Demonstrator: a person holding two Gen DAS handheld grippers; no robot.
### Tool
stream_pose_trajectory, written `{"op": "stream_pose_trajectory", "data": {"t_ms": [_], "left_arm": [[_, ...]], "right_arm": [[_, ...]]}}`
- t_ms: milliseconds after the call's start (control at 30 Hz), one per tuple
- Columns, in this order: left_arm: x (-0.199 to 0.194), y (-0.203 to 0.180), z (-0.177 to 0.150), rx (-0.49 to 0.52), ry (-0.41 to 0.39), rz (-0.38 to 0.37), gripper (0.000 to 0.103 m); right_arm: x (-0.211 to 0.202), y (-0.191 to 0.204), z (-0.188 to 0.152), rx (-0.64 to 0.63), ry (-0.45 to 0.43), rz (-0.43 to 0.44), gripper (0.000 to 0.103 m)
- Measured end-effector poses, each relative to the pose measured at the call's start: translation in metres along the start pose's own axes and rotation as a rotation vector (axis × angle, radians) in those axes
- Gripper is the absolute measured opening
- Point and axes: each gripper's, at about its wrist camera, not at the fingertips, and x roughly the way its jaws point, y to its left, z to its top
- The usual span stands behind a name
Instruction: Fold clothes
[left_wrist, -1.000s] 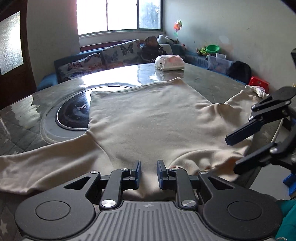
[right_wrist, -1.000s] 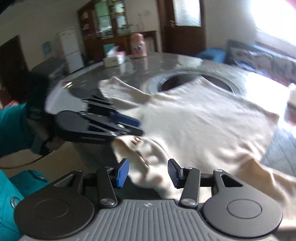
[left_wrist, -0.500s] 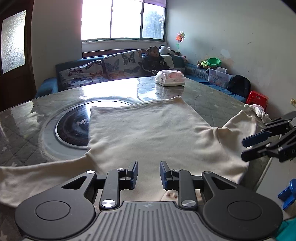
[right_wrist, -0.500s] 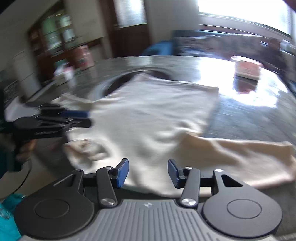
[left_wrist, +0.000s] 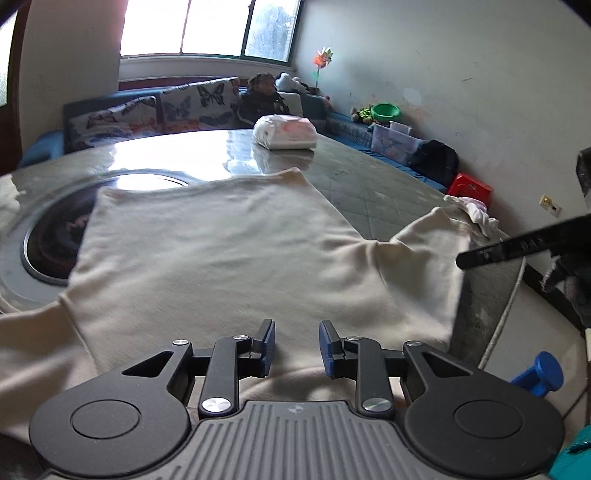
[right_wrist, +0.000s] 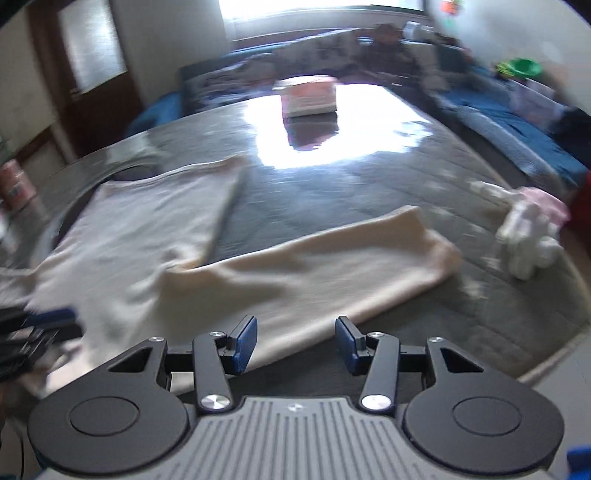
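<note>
A cream sweater (left_wrist: 207, 251) lies spread on the round table (left_wrist: 373, 188); left gripper (left_wrist: 293, 347) and right gripper (right_wrist: 294, 343) hover wide apart, empty.

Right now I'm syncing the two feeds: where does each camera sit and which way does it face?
Left wrist: on the left gripper, over the cream sweater's collar end, facing the window; the right gripper's finger enters at right.
Right wrist: on the right gripper, above the sweater's right sleeve, facing the sofa; the left gripper shows blurred at left.
Shared: sweater, tissue pack, round table.
</note>
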Motion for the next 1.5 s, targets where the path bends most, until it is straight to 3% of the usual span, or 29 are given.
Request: {"op": "stream_pose_trajectory", "data": {"t_ms": [167,433,667,1200,1500], "left_arm": [[-0.002,-0.006,-0.005,0.022,-0.005,-0.022,0.037],[-0.005,-0.018,-0.013,0.074,-0.014,-0.045,0.046],[-0.007,-0.019,-0.010,0.083,-0.002,-0.050,0.046],[0.003,-0.034,0.013,0.084,0.010,0.007,0.051],[0.009,-0.045,0.013,0.086,0.039,0.040,0.053]], "right_arm": [[0.012,-0.024,0.001,0.108,0.003,-0.079,0.047],[0.022,-0.029,0.009,0.122,-0.040,-0.131,0.047],[0.029,-0.032,0.015,0.125,-0.074,-0.137,0.047],[0.027,-0.055,0.009,0.143,-0.152,-0.103,0.046],[0.036,-0.069,0.016,0.184,-0.213,-0.190,0.043]]}}
